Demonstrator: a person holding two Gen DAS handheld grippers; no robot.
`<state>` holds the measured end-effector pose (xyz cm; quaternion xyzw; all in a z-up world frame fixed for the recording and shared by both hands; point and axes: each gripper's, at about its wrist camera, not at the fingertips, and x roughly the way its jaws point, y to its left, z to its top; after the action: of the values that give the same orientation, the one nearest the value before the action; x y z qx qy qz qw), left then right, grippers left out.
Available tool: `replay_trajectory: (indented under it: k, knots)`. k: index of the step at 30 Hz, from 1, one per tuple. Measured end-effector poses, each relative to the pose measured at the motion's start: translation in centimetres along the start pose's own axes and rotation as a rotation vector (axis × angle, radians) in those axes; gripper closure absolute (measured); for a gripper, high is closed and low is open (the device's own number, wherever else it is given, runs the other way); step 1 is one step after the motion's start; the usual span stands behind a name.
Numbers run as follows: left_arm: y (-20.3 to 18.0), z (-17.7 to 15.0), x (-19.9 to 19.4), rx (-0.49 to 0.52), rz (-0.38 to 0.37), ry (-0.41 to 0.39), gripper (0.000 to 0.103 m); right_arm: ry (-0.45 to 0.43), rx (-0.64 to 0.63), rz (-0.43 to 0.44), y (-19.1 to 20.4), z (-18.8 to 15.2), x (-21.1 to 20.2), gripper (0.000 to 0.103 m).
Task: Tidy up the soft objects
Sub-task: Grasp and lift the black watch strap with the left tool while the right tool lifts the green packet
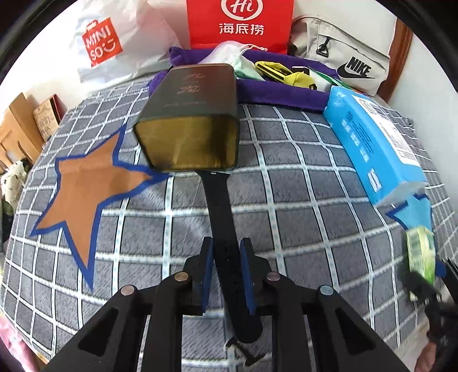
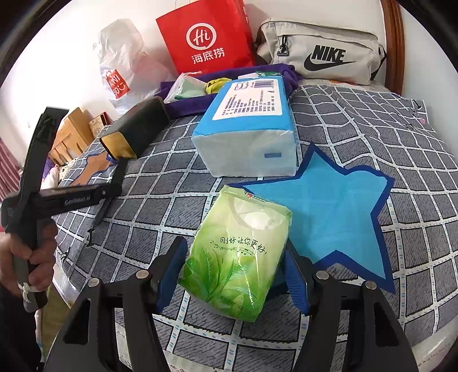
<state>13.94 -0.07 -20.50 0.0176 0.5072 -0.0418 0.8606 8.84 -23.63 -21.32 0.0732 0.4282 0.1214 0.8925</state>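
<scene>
My left gripper [image 1: 226, 246] is shut on a black strap [image 1: 219, 200] that runs from a dark tin [image 1: 189, 120] lying on its side, its gold inside facing me. An orange star patch [image 1: 86, 189] lies left of the tin. In the right wrist view my right gripper [image 2: 234, 249] is shut on a green tissue pack [image 2: 237, 249] at the left tip of a blue star patch [image 2: 329, 217]. A big blue tissue pack [image 2: 246, 126] lies behind it. A person's hand [image 2: 17, 257] holds the left gripper [image 2: 106, 191] at the far left.
Everything lies on a grey checked bedspread [image 1: 286, 200]. At the back are a purple cloth [image 1: 272, 91] with small items, a red paper bag [image 1: 240, 23], a white Miniso bag [image 1: 103, 43] and a grey Nike bag [image 2: 320, 54]. Wooden furniture [image 1: 17, 126] stands left.
</scene>
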Motion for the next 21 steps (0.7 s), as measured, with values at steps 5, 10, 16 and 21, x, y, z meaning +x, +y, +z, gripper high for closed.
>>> replay_trajectory:
  k: [5,10,16,21]
  knots:
    - [0.7,0.2,0.0,-0.052,-0.085,-0.003,0.063,0.010,0.002,-0.001,0.1,0.1,0.2,0.039]
    - [-1.4,0.4,0.8,0.030,0.028,-0.043,0.080,0.008,-0.016,-0.029,0.6,0.5,-0.4,0.039]
    - [0.6,0.6,0.2,-0.051,-0.060,0.002,0.084,-0.005,-0.036,-0.068,1.4,1.3,-1.7,0.039]
    - [0.9,-0.1,-1.3,-0.046,-0.065,-0.003,0.084,-0.042,-0.051,-0.069,2.3,2.5,-3.4,0.039]
